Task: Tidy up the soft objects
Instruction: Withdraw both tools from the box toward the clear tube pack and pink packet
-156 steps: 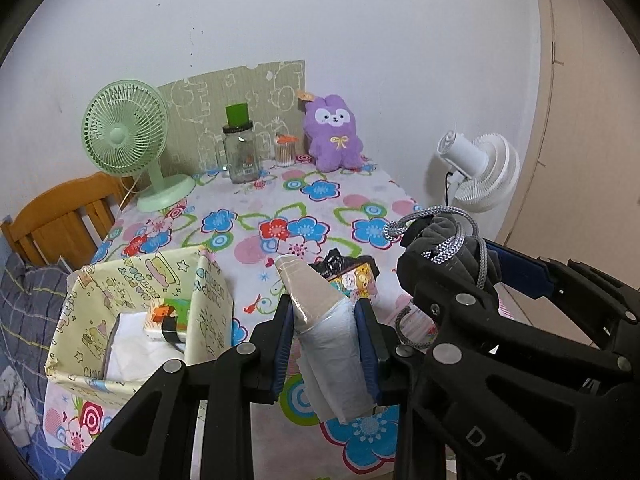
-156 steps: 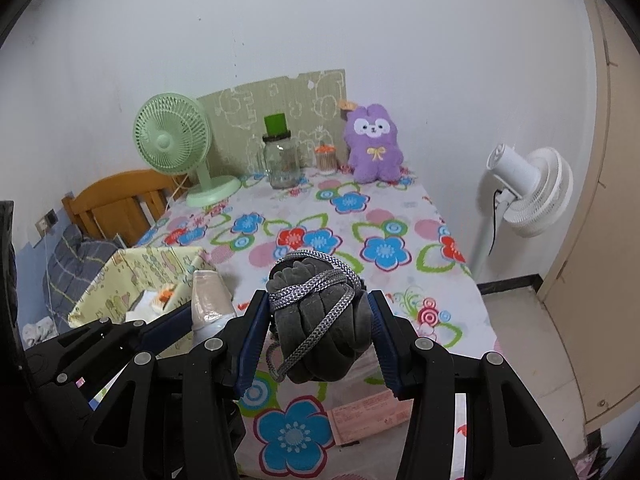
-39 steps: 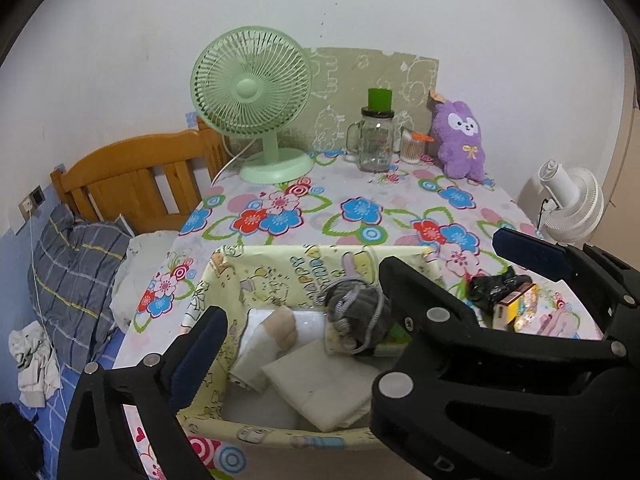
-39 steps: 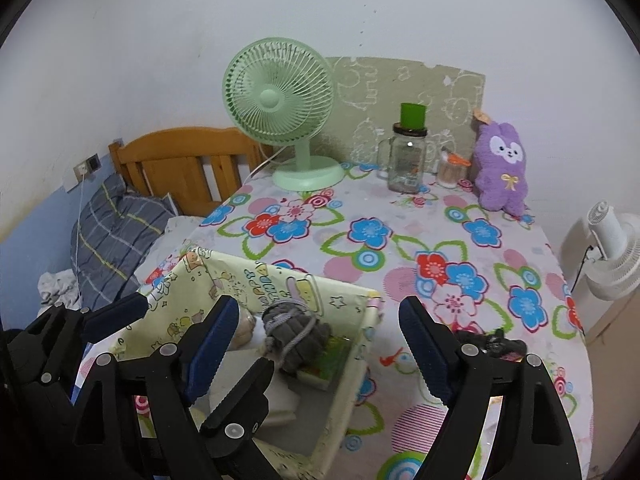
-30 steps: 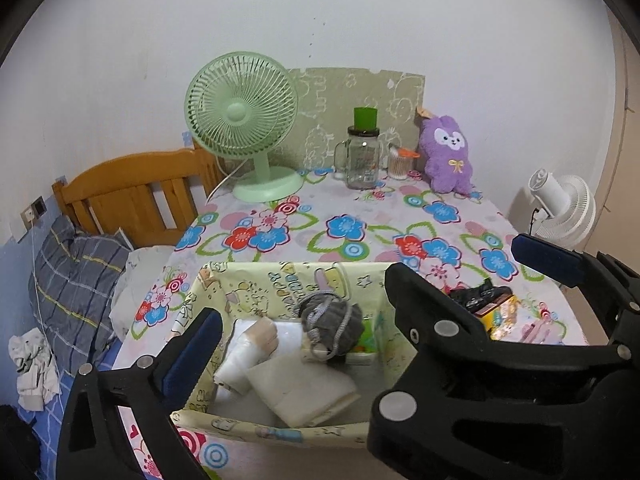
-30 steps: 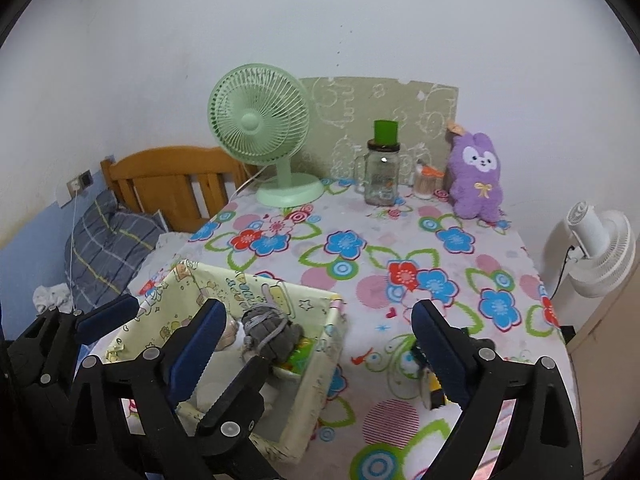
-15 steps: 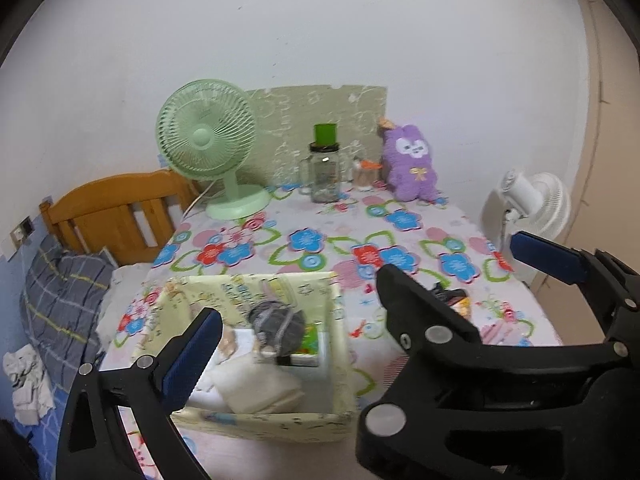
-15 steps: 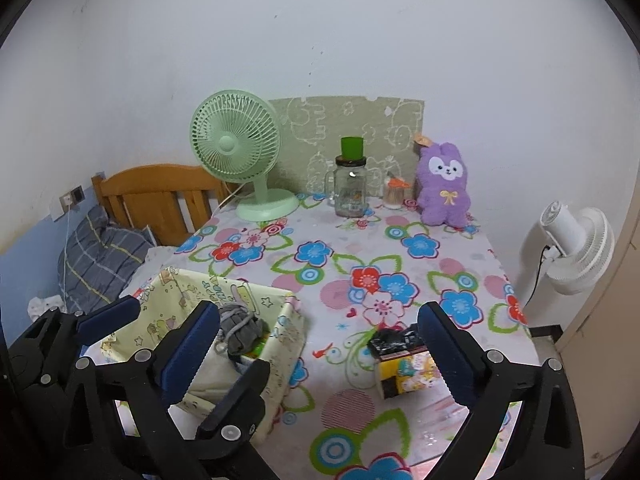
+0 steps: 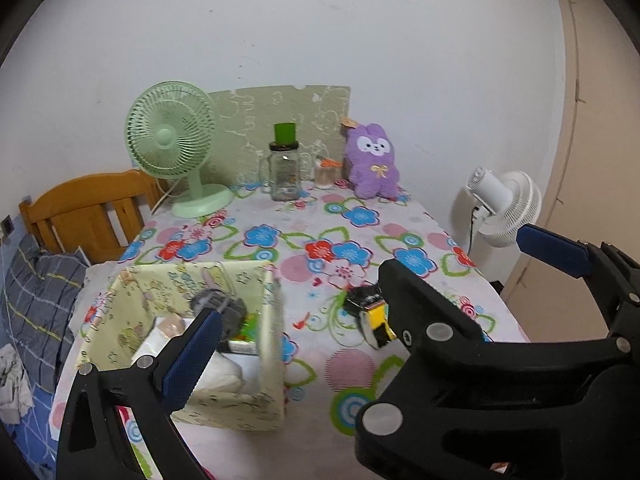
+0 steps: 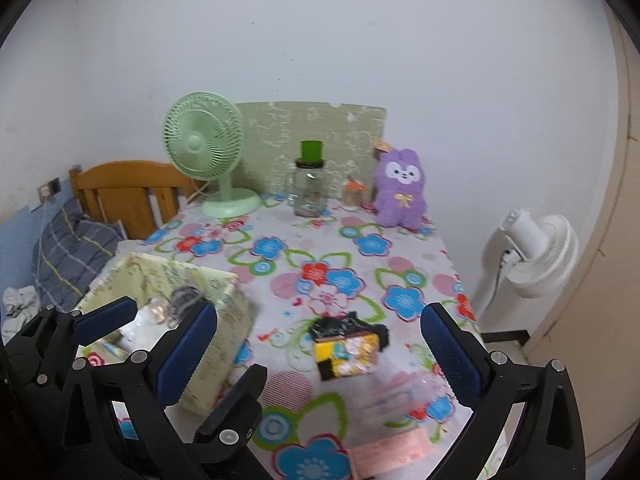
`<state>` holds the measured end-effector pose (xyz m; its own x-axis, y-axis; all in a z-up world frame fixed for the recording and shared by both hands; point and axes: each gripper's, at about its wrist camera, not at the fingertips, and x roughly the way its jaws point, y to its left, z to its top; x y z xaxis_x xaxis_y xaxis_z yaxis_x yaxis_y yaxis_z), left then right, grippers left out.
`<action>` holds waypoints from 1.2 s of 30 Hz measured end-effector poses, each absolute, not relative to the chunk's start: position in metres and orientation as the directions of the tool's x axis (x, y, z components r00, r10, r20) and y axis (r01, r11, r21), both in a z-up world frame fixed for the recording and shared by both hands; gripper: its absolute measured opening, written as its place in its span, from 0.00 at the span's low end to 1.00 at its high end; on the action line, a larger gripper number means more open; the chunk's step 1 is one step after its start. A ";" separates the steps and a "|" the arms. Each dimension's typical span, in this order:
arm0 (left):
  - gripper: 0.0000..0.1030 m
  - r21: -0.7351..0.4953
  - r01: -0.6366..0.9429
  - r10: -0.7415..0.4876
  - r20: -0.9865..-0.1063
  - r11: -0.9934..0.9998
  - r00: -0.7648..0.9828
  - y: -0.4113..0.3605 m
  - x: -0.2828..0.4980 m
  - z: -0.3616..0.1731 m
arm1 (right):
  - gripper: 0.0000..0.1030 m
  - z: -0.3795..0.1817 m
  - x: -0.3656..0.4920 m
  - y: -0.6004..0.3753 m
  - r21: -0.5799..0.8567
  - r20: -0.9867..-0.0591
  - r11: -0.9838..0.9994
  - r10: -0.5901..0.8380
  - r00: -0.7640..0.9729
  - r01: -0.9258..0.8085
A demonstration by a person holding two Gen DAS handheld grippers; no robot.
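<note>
A pale yellow patterned box (image 9: 272, 344) (image 10: 224, 320) stands at the table's near left. Inside lie a grey knitted bundle (image 9: 228, 306) (image 10: 184, 296), a white roll with a tan end (image 9: 172, 326) and white folded cloth (image 9: 224, 372). A yellow and black packet (image 10: 348, 346) (image 9: 370, 316) lies on the flowered tablecloth right of the box. A purple plush rabbit (image 10: 400, 188) (image 9: 372, 160) sits at the table's far edge. My left gripper (image 9: 372, 312) is open and empty, held above the near edge. My right gripper (image 10: 320, 352) is open and empty above the packet.
A green desk fan (image 10: 208, 152), a glass jar with a green lid (image 10: 310, 184) and a small jar (image 10: 352, 194) stand at the back before a green board. A white floor fan (image 10: 536, 252) stands right of the table. A wooden bed frame (image 10: 124, 188) is left.
Both grippers held soft items five seconds ago; these now lie in the box. Both open grippers have since drawn back and swung right, toward the packet.
</note>
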<state>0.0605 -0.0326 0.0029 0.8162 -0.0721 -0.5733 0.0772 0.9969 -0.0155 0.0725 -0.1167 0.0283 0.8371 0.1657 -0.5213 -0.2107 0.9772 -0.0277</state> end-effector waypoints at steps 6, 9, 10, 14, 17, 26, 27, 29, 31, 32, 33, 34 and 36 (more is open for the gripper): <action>1.00 0.000 0.103 -0.084 -0.582 0.995 0.809 -0.050 0.060 -0.007 | 1.00 0.015 0.070 -0.137 0.000 -0.533 0.982 0.161 0.831 -0.190; 1.00 0.005 0.113 -0.089 -0.590 0.994 0.802 -0.057 0.060 -0.013 | 1.00 0.007 0.069 -0.145 0.009 -0.540 0.986 0.148 0.828 -0.169; 1.00 0.003 0.117 -0.093 -0.595 0.993 0.798 -0.060 0.060 -0.015 | 1.00 0.005 0.070 -0.147 0.012 -0.545 0.986 0.144 0.826 -0.164; 1.00 0.001 0.135 -0.106 -0.606 0.991 0.789 -0.067 0.060 -0.025 | 1.00 -0.006 0.068 -0.156 0.015 -0.553 0.990 0.128 0.823 -0.144; 1.00 0.009 0.145 -0.109 -0.609 0.989 0.786 -0.073 0.061 -0.032 | 1.00 -0.013 0.067 -0.161 0.013 -0.554 0.991 0.117 0.825 -0.132; 1.00 0.022 0.167 -0.112 -0.654 0.986 0.748 -0.086 0.069 -0.061 | 0.99 -0.044 0.070 -0.177 0.040 -0.594 0.995 0.101 0.798 -0.096; 1.00 0.023 0.169 -0.112 -0.657 0.985 0.745 -0.088 0.070 -0.064 | 0.99 -0.048 0.070 -0.179 0.048 -0.599 0.995 0.102 0.794 -0.092; 0.99 0.028 0.170 -0.108 -0.670 0.985 0.734 -0.090 0.073 -0.071 | 0.99 -0.055 0.072 -0.183 0.059 -0.606 0.995 0.100 0.789 -0.081; 0.98 0.033 0.174 -0.105 -0.681 0.984 0.725 -0.092 0.075 -0.077 | 0.99 -0.062 0.073 -0.185 0.060 -0.616 0.996 0.087 0.783 -0.063; 0.98 0.034 0.177 -0.106 -0.685 0.984 0.721 -0.093 0.075 -0.080 | 0.99 -0.065 0.073 -0.186 0.061 -0.622 0.996 0.084 0.779 -0.058; 0.97 0.036 0.180 -0.106 -0.690 0.983 0.716 -0.094 0.076 -0.083 | 0.97 -0.068 0.074 -0.188 0.061 -0.628 0.997 0.080 0.774 -0.053; 0.97 0.038 0.183 -0.105 -0.695 0.982 0.711 -0.095 0.078 -0.086 | 0.96 -0.072 0.074 -0.189 0.063 -0.636 0.997 0.074 0.768 -0.043; 0.97 0.038 0.188 -0.107 -0.705 0.982 0.701 -0.096 0.080 -0.092 | 0.94 -0.079 0.076 -0.192 0.069 -0.652 0.997 0.064 0.756 -0.026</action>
